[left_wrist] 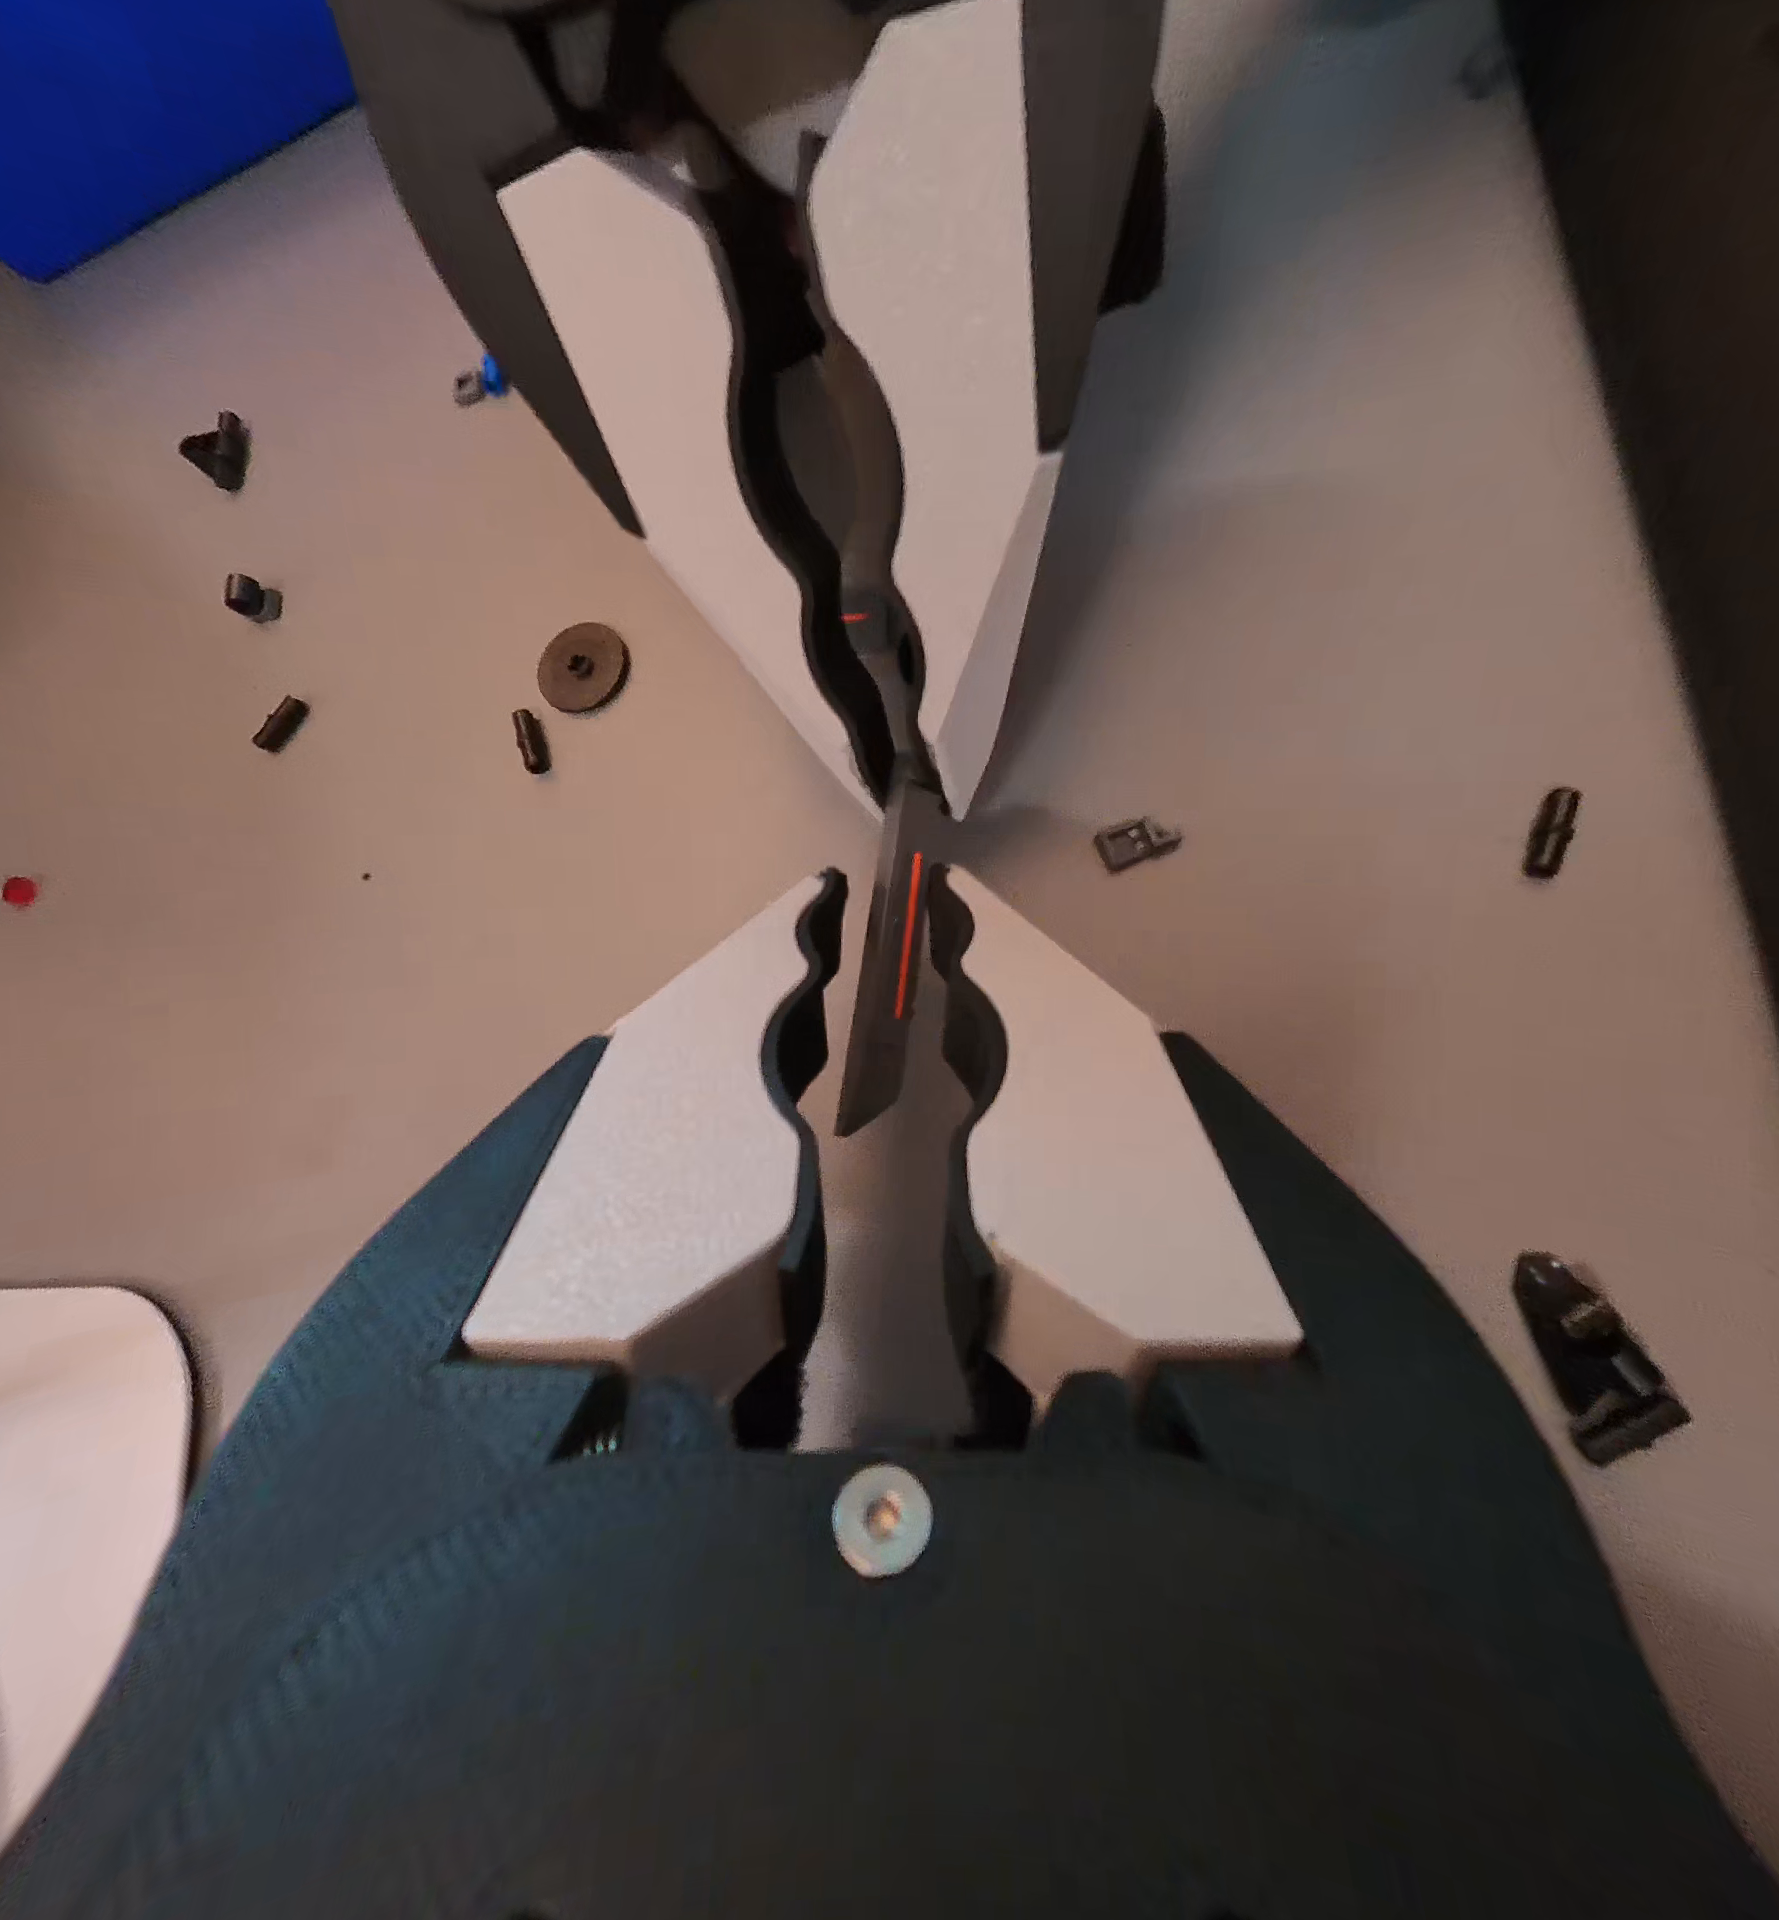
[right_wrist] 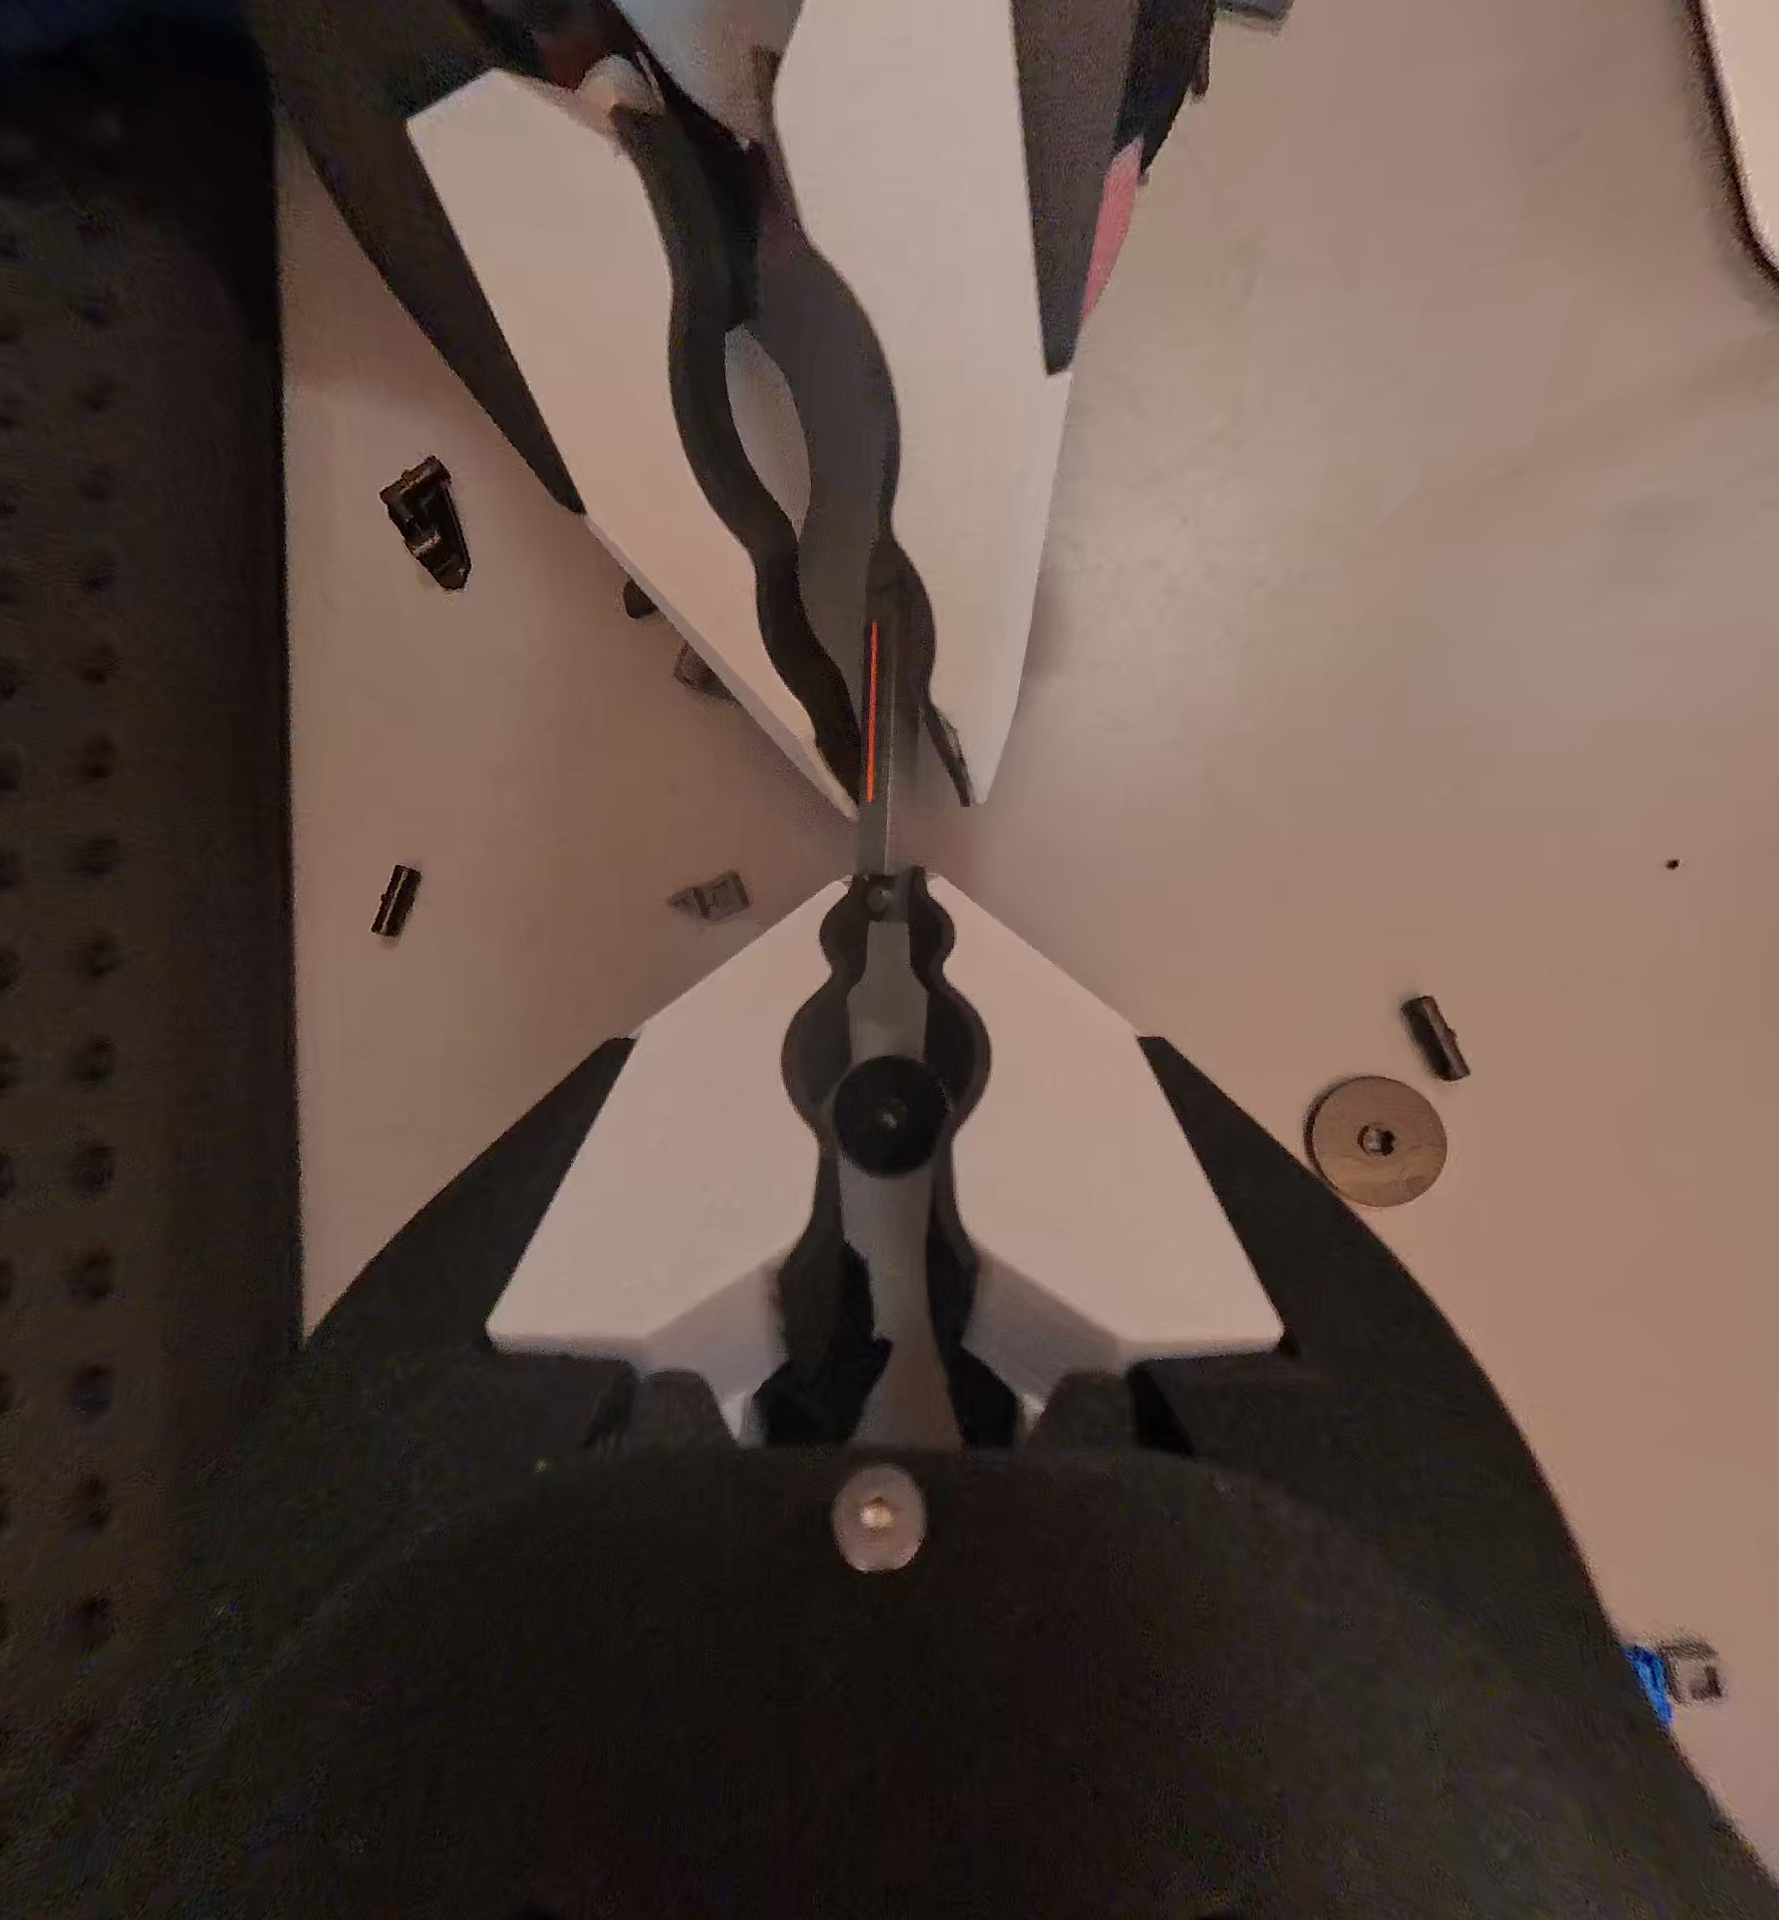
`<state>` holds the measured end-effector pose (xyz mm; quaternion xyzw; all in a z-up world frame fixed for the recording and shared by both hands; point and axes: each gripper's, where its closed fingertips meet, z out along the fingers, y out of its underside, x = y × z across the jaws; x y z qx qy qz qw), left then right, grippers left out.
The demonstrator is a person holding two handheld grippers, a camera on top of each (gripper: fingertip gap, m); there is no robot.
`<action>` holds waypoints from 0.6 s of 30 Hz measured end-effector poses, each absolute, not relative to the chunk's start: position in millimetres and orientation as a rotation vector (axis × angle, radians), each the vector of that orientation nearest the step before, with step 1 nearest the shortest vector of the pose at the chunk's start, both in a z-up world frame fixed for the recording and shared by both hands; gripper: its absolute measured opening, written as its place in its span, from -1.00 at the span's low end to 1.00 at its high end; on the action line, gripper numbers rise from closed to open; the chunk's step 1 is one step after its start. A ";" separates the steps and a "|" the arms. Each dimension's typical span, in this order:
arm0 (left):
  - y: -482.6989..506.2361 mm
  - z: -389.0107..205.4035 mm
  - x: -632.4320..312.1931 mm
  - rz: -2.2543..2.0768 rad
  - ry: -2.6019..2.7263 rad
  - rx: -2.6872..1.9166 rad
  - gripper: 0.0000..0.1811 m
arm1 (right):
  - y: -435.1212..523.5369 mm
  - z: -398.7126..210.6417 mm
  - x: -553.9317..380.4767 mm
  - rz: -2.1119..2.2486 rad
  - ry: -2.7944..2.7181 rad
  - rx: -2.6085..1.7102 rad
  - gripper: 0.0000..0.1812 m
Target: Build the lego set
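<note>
My two grippers meet tip to tip over the pale table [left_wrist: 1332,623]. My right gripper [right_wrist: 885,883] is shut on a grey lego assembly [right_wrist: 890,1205] that carries a small black wheel [right_wrist: 890,1117]. A thin dark blade piece with a red stripe [left_wrist: 895,987] sticks out of that assembly's front end. It runs between the fingers of my left gripper [left_wrist: 890,883], which are closed narrowly on it. In the right wrist view the same striped blade [right_wrist: 872,717] sits between the left gripper's tips [right_wrist: 911,805]. In the left wrist view the right gripper [left_wrist: 916,810] comes in from the top.
Loose parts lie around on the table: a grey disc [left_wrist: 583,667], black pins [left_wrist: 532,740], a red stud [left_wrist: 19,890], a grey bracket [left_wrist: 1134,844], a dark wedge piece [left_wrist: 1591,1361]. A blue box [left_wrist: 85,114] stands far left. A dark perforated mat [right_wrist: 85,831] borders the table. Only a small space, under 4 cm, lies between the two pairs of fingers. Left tips and right tips are each some 4 cm from the grey bracket [left_wrist: 1134,844]. The right camera catches it too, in the right wrist view [right_wrist: 713,900].
</note>
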<state>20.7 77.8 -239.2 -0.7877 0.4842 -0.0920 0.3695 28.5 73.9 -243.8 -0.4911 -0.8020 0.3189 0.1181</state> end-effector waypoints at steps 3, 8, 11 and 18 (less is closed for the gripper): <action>75.6 -245.0 20.9 -0.208 1.284 -2.030 -0.92 | 74.5 -244.0 27.8 0.938 -2.337 -1.443 -0.94; 70.0 -251.8 15.9 -0.274 1.267 -2.110 -0.92 | 80.1 -238.2 24.9 0.864 -2.310 -1.380 -0.82; 61.6 -259.0 18.0 -0.351 1.281 -2.160 -0.92 | 80.4 -241.5 25.2 0.838 -2.323 -1.373 -0.85; 62.7 -259.2 14.5 -0.359 1.247 -2.176 -0.83 | 67.8 -236.3 32.0 0.874 -2.387 -1.276 -0.87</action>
